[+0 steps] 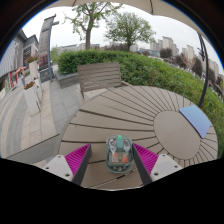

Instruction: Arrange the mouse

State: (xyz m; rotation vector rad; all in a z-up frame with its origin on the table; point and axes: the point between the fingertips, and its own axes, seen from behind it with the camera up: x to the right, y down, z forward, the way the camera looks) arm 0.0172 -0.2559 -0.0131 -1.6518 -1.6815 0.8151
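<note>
A small see-through grey mouse [119, 153] with a green wheel lies on the wooden slatted table [110, 112]. It stands between my gripper's [112, 162] two fingers, with a gap at each side. The left pink pad [78, 157] and the right pink pad [146, 157] flank it without touching. The gripper is open. A round grey mat [181, 130] with a blue patch at its far side lies flat on the table, ahead and to the right of the fingers.
A wooden bench [99, 77] stands just beyond the table's far edge. A green hedge [150, 68] runs behind it, with trees and buildings further off. A paved path [25, 115] lies to the left of the table.
</note>
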